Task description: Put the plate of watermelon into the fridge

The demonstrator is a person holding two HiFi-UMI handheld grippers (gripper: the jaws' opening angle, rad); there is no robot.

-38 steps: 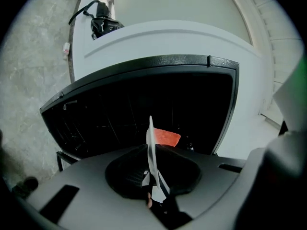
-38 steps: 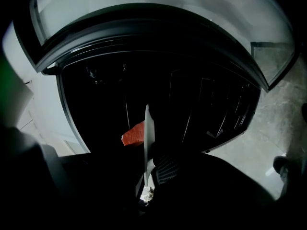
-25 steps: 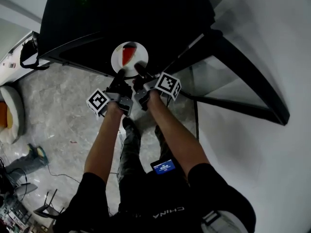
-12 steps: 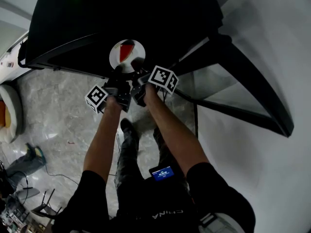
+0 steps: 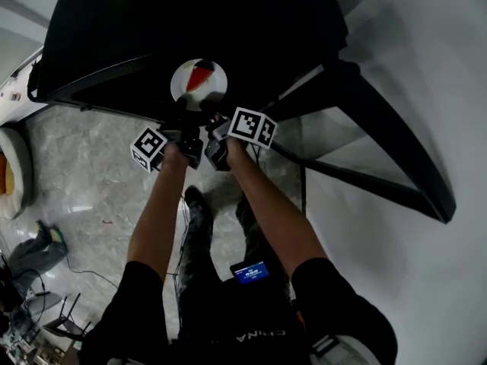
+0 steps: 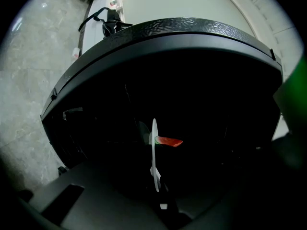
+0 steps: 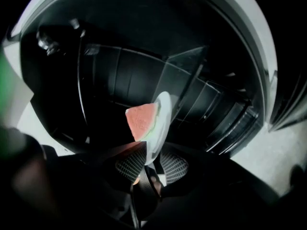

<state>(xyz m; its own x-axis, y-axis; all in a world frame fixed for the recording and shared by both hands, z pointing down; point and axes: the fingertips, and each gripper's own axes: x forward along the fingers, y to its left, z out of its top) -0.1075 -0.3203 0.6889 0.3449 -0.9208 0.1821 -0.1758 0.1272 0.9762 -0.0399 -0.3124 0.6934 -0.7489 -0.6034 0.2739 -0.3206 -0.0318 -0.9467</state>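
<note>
At the open front of the dark fridge [image 5: 190,21], a small white plate [image 5: 199,80] is held up between both tongs, with one red wedge of watermelon [image 5: 200,75] lying on it and nothing else. From the head view the left tongs [image 5: 185,120] and the right tongs [image 5: 211,114] sit close together at the plate's near rim, arms stretched forward over the pale marble floor [image 5: 91,173], and the fridge's door [image 5: 380,150] stands swung wide to the right. The right gripper view shows the right tongs [image 7: 149,164] closed on the plate [image 7: 163,116], a meshed pad [image 7: 128,167] pressed on each face of its rim, and the watermelon [image 7: 141,122] pink side toward the camera against the fridge's black ribbed interior [image 7: 120,75]. In the left gripper view the plate [image 6: 154,150] appears edge-on, the watermelon [image 6: 169,141] jutting to its right; the left tongs [image 6: 159,198] are nearly lost in the dark but seem pinched on the bottom rim. Whether the plate touches any shelf cannot be told.
</note>
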